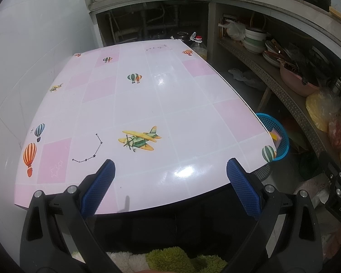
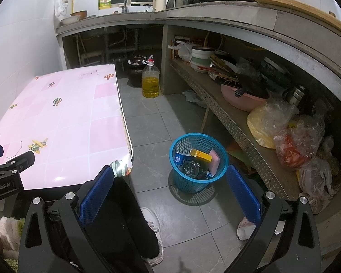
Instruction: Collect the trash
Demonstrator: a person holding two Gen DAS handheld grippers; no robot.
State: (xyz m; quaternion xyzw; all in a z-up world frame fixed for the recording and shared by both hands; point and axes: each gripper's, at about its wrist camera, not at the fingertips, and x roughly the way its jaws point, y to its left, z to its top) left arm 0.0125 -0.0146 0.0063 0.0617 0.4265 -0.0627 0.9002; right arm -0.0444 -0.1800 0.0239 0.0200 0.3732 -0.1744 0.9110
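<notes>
A blue mesh trash basket (image 2: pixel 199 162) stands on the grey tiled floor right of the table. It holds a yellow box (image 2: pixel 200 155), a pink piece (image 2: pixel 214 161), a blue box (image 2: pixel 180 158) and a dark round part. Its rim also shows in the left wrist view (image 1: pixel 275 137). My right gripper (image 2: pixel 170 170) is open and empty, held above the floor just in front of the basket. My left gripper (image 1: pixel 170 166) is open and empty over the near edge of the pink patterned table (image 1: pixel 147 95), which bears only printed balloons and planes.
A low shelf (image 2: pixel 238 122) along the right holds bowls, a pink basin (image 2: pixel 243 101) and plastic bags. An oil bottle (image 2: pixel 150 80) and a dark jar (image 2: pixel 136 68) stand on the floor beyond the table. The person's leg and white shoe (image 2: pixel 153 232) are below the right gripper.
</notes>
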